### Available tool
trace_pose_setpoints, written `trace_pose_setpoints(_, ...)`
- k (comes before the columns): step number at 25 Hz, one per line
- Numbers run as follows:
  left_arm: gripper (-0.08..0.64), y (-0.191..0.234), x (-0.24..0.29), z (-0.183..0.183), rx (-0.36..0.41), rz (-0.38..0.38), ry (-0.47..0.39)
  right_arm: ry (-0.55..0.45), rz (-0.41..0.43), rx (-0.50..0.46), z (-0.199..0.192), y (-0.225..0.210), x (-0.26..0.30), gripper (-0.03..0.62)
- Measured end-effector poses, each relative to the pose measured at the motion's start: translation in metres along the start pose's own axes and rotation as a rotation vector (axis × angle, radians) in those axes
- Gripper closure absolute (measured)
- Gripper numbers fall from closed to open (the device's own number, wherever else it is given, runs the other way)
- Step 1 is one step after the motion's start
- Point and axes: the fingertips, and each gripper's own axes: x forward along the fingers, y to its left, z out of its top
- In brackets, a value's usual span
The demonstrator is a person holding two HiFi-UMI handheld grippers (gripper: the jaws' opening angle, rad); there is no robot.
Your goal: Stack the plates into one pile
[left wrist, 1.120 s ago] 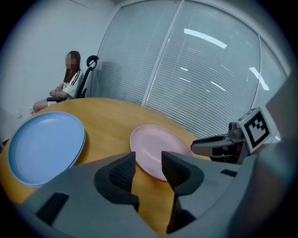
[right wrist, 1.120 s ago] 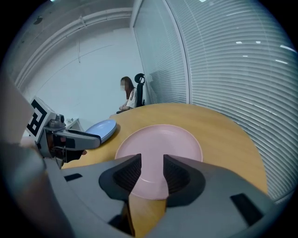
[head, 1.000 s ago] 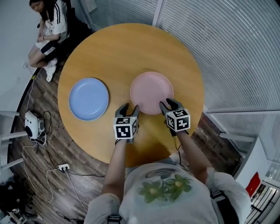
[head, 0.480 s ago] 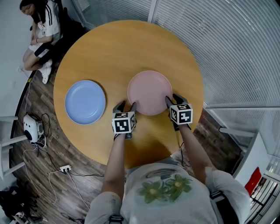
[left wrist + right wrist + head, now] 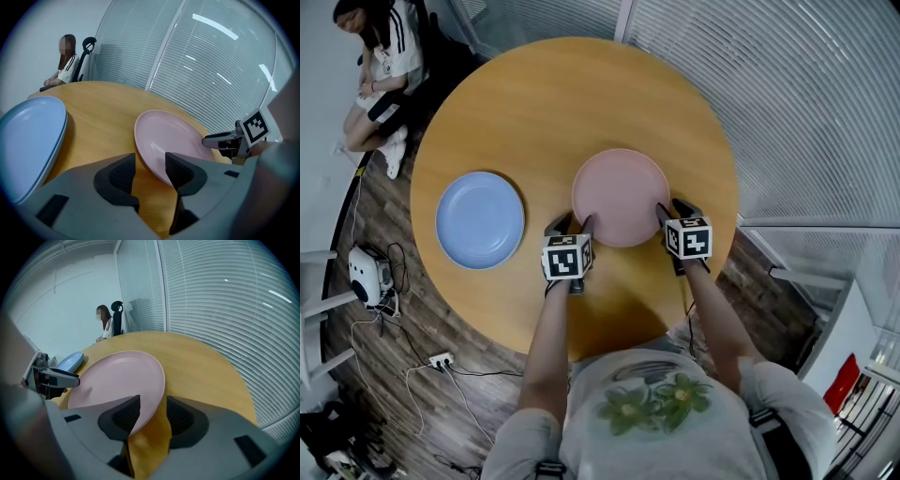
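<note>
A pink plate (image 5: 621, 197) lies flat on the round wooden table (image 5: 544, 103), with a blue plate (image 5: 480, 219) to its left. My left gripper (image 5: 570, 223) is at the pink plate's near-left rim and its jaws have just been opening. In the left gripper view the pink plate (image 5: 173, 136) has its rim in the gap and no pad presses on it. My right gripper (image 5: 671, 207) is at the near-right rim, its jaws also just opening. In the right gripper view the pink plate (image 5: 117, 376) has its edge loose between them.
A person (image 5: 380, 66) sits on the floor beyond the table's far-left edge. Cables and a power strip (image 5: 439, 358) lie on the wood floor at the left. Glass walls with blinds (image 5: 806, 103) stand close behind and to the right of the table.
Both grippers have moved forward and down to the pink plate's near rim, one on each side. Their jaws stand wider than before. Neither plate has moved.
</note>
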Motion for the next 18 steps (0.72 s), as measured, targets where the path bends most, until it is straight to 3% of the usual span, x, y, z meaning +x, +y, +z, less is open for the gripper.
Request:
trace_pose_setpoints(9, 0.423, 0.003, 0.008, -0.005, -0.003, 0.017, 0.031, 0.048, 0.006, -0.028, -0.011, 0.000, 0.010, 0.439)
trace_pose_setpoints(18, 0.432, 0.009, -0.002, 0.002, -0.013, 0.026, 0.026, 0.026, 0.008, -0.048, 0.000, 0.009, 0.007, 0.462)
